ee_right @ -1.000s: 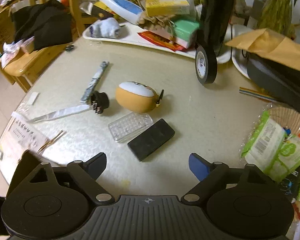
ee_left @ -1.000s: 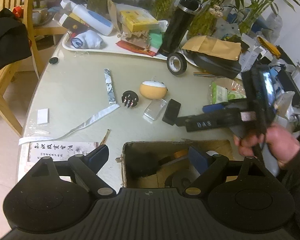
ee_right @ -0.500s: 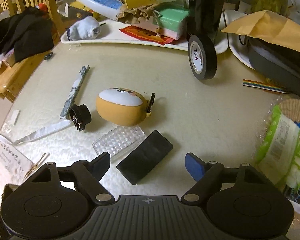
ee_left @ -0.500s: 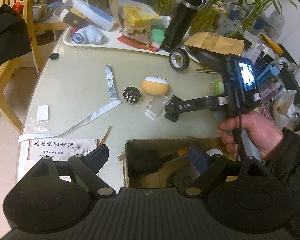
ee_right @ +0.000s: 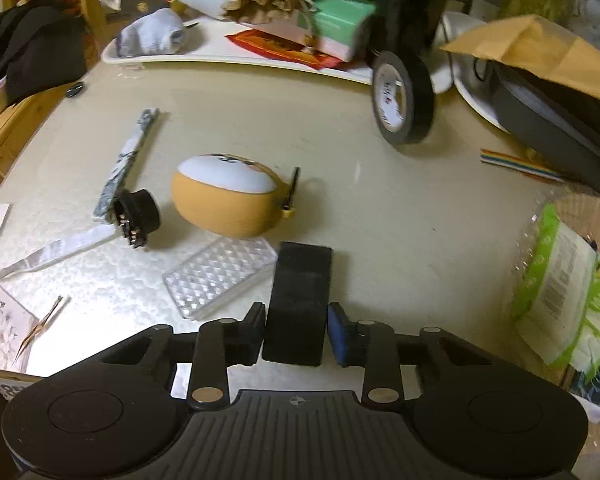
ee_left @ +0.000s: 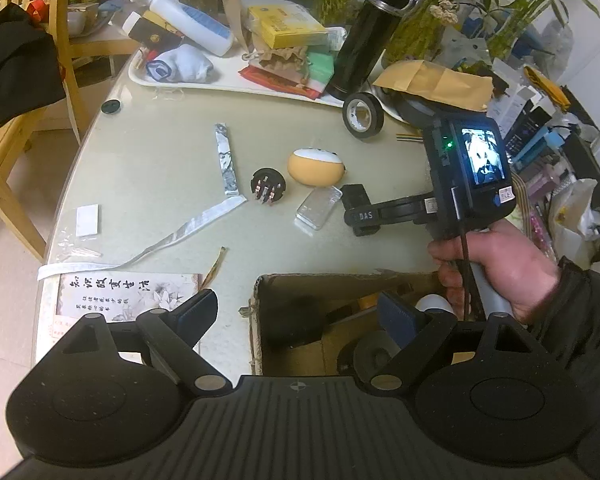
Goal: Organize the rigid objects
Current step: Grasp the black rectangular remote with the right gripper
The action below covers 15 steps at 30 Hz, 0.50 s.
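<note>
A black rectangular block [ee_right: 300, 292] lies on the pale table between the fingers of my right gripper [ee_right: 296, 332]. Its jaws are closing and both pads touch the block's long sides. Just left of it lie a clear ribbed case [ee_right: 224, 276], an orange egg-shaped toy [ee_right: 224, 200] and a black round plug [ee_right: 138, 216]. In the left wrist view a hand holds the right gripper [ee_left: 356, 216] down on that block [ee_left: 354, 196]. My left gripper [ee_left: 298, 308] hangs open over an open cardboard box [ee_left: 340, 278] that holds several items.
A black tape roll [ee_right: 402, 98] stands on edge behind the toy. At the table's back are a crowded white tray [ee_left: 172, 82] and a black flask [ee_left: 370, 36]. A green packet [ee_right: 560, 292] lies right. A wooden chair [ee_left: 4, 152] stands left.
My right gripper came down and forward to the black block and its jaws closed onto it; the block now lies in line with the fingers. The left gripper stayed still and open.
</note>
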Each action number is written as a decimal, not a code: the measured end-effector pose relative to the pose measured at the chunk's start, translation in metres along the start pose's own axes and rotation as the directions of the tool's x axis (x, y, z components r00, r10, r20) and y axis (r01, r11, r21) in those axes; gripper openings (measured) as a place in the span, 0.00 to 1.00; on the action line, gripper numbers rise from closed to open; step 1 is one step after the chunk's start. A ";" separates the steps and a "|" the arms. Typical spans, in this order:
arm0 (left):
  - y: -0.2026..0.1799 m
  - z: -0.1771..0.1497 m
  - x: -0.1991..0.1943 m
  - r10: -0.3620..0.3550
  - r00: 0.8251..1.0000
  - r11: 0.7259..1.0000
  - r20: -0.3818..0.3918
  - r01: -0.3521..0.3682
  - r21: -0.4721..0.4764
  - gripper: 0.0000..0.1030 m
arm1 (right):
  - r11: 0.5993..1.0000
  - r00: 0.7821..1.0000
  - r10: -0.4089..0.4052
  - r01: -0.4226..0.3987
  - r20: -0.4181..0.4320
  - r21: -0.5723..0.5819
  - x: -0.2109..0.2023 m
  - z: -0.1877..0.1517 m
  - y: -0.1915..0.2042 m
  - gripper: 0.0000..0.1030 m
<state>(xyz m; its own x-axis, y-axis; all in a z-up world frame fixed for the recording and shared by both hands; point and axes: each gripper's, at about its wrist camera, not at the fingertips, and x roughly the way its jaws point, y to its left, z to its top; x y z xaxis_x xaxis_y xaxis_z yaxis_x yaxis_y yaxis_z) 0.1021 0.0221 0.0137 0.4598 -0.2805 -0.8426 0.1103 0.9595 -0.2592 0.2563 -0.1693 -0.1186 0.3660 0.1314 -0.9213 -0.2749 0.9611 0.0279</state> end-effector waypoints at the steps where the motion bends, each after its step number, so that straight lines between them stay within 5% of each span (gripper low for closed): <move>1: 0.000 0.000 0.000 0.000 1.000 1.000 0.000 0.000 0.001 0.85 | 1.000 1.000 0.000 0.000 0.000 0.008 0.000 0.000 -0.002 0.33; 15: 0.000 0.000 0.000 -0.005 1.000 1.000 0.012 0.005 -0.003 0.85 | 1.000 1.000 -0.003 0.003 -0.018 0.003 -0.020 -0.006 0.002 0.33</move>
<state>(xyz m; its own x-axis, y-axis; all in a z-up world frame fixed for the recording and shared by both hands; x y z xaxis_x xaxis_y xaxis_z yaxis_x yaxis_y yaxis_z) 0.1021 0.0216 0.0136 0.4694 -0.2851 -0.8357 0.1100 0.9580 -0.2650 0.2429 -0.1710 -0.1024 0.3504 0.1238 -0.9284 -0.2712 0.9622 0.0259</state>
